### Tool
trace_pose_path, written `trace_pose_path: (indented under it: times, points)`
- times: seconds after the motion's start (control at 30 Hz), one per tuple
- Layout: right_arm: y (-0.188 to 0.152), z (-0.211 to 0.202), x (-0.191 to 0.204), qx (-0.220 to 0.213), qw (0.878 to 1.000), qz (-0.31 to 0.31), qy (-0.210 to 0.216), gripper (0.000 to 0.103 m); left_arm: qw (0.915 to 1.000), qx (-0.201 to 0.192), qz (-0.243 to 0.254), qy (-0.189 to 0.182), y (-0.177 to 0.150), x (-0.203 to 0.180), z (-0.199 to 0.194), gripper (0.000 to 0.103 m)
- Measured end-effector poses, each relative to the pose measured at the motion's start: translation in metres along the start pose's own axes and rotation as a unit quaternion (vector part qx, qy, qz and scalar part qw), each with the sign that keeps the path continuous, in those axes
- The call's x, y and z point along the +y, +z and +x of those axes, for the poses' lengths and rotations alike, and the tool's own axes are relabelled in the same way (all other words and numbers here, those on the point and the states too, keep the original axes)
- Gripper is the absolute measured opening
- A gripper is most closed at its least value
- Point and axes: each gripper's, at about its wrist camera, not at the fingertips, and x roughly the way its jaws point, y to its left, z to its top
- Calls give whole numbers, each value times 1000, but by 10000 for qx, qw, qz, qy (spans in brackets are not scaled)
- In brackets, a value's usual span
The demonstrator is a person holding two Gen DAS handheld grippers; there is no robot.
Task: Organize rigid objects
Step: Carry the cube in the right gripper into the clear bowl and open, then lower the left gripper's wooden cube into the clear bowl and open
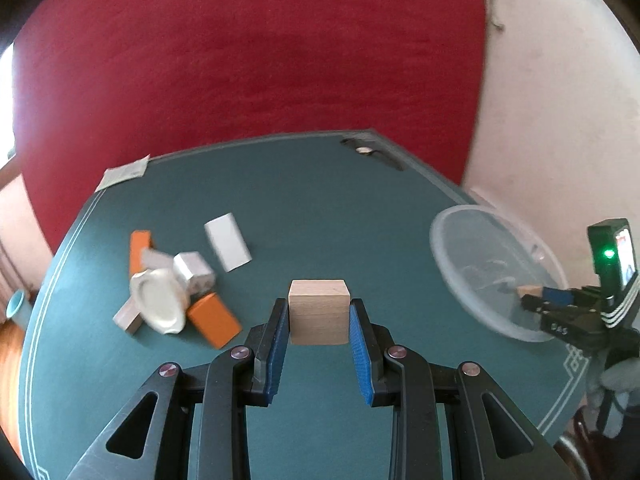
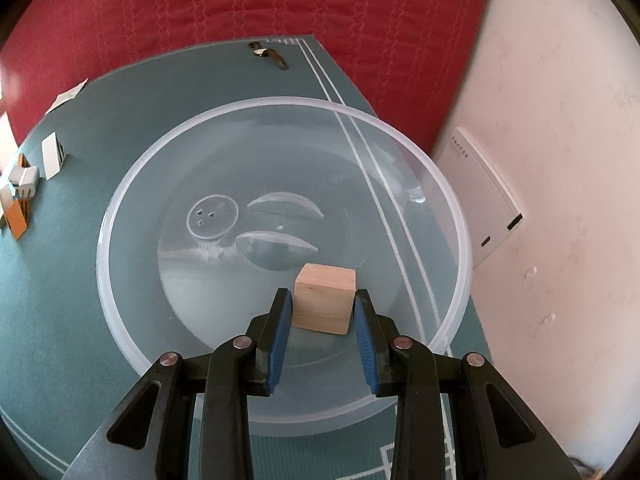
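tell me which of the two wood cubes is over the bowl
The cube in the right gripper is over the clear bowl. The left gripper's cube is above bare green table, away from the bowl.

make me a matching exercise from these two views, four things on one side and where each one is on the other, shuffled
Things:
1. wooden cube
2. wooden block
3. white box
4. teal cup

Places:
a. at the table's far left edge
b. lying flat on the table, just right of the pile
c. between the left gripper's fingers
d. over the clear bowl, between the right gripper's fingers

Pairs: 1-c, 2-d, 3-b, 4-a
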Motion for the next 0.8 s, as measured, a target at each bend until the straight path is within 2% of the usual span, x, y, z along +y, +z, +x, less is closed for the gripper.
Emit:
trace_pose_path:
  times: [0.23, 0.47, 0.77, 0.8]
  points:
    - [7, -11, -14, -286, 9988, 373, 139, 33, 9994, -5, 250, -256, 8, -30, 9, 31]
    - [10, -28, -36, -696, 9920, 960, 435, 36, 9976, -17, 507, -472, 16, -59, 12, 31]
    - [11, -35, -49, -934, 9855, 1202, 748, 37, 9935, 134, 815, -784, 16, -99, 23, 31]
    - [12, -36, -50, -976, 9842, 1253, 777, 41, 9931, 140, 846, -801, 16, -102, 23, 31]
